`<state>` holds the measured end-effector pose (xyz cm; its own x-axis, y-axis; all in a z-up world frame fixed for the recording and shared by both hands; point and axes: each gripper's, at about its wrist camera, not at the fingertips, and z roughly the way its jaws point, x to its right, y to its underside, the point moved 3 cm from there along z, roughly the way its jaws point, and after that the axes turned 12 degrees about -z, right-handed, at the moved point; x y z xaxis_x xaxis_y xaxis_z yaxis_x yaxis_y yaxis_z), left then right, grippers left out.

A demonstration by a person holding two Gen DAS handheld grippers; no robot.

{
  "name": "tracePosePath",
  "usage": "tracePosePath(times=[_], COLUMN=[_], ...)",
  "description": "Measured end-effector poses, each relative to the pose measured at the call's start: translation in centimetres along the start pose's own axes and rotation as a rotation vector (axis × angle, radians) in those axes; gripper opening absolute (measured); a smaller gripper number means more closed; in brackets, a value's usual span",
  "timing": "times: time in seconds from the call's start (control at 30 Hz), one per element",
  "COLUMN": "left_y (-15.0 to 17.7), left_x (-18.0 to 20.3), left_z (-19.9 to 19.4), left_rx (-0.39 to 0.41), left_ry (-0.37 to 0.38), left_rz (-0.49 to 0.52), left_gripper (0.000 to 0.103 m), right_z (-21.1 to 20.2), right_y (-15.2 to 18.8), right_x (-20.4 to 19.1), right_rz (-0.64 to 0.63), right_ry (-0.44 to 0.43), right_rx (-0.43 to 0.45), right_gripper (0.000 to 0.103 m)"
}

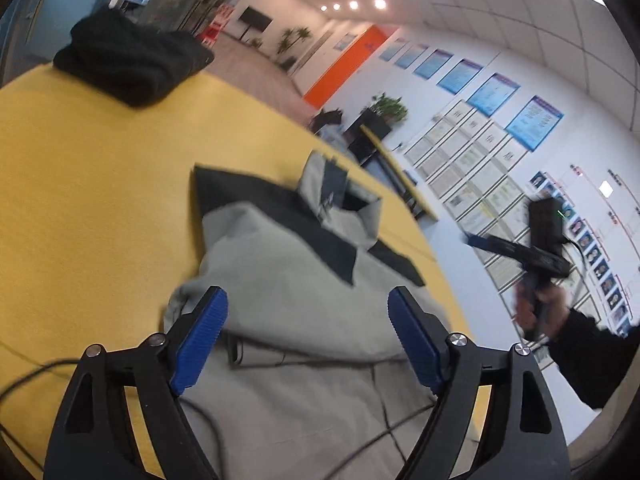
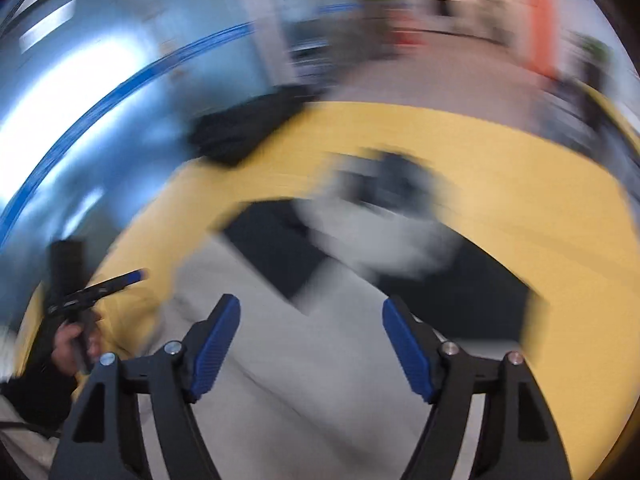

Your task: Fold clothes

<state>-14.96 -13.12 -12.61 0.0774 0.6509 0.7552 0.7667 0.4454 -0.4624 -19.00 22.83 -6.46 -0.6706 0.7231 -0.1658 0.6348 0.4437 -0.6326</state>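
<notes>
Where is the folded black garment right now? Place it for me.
In the left wrist view the folded black garment sits upper left, at the yellow table's far edge, well beyond the grey shirt.

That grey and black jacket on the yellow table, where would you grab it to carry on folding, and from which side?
Probably the bunched grey edge of the jacket at its left side, near the left gripper. The cloth there is humped up off the yellow table, so one of the fingers could slip under it. Come from the near left, low and slanting down. Both grippers are open and empty.
</notes>
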Motion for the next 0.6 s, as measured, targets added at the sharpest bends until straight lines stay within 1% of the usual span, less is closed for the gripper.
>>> tracePosePath(times=[0.03,0.1,0.13,0.2,0.23,0.3,0.37,0.47,0.53,0.57,0.6], left_y=[-0.8,-2.0,-2.4,-2.5,-2.3,-1.5,-0.5,1.2,2.3,2.9,3.5], left_x=[0.0,-0.8,-1.4,-2.6,-3.1,-3.6,-3.5,-3.1,-2.9,-2.7,-2.6], left_z=[0.1,1.8,2.8,5.3,6.6,8.5,9.2,9.7,10.1,10.3,10.5], left_rx=[-0.001,-0.033,-0.049,-0.097,-0.128,-0.167,-0.184,-0.199,-0.212,-0.219,-0.225], left_ry=[0.016,0.058,0.062,0.05,0.041,0.034,0.043,0.032,-0.012,-0.035,-0.058], left_rz=[0.004,-0.006,-0.016,-0.048,-0.067,-0.079,-0.075,-0.056,-0.011,0.012,0.035], left_gripper=[0.09,0.09,0.09,0.089,0.089,0.089,0.089,0.089,0.09,0.09,0.091], right_z=[3.6,10.8,14.1,20.4,22.9,26.4,28.8,31.7,32.8,32.9,32.6], right_y=[-2.2,-6.7,-8.4,-11.0,-12.0,-13.4,-13.0,-11.6,-10.1,-9.6,-9.4], right_x=[-0.7,-2.0,-2.5,-2.9,-2.9,-2.4,-2.1,-1.9,-2.5,-3.0,-3.7], right_rz=[-0.039,-0.117,-0.153,-0.218,-0.231,-0.216,-0.195,-0.164,-0.168,-0.185,-0.215], right_ry=[-0.081,-0.244,-0.289,-0.31,-0.32,-0.341,-0.384,-0.453,-0.51,-0.547,-0.589], right_rx=[-0.044,-0.131,-0.182,-0.298,-0.342,-0.4,-0.479,-0.61,-0.7,-0.727,-0.734], right_gripper=[0.078,0.078,0.078,0.078,0.078,0.078,0.078,0.078,0.079,0.078,0.076])
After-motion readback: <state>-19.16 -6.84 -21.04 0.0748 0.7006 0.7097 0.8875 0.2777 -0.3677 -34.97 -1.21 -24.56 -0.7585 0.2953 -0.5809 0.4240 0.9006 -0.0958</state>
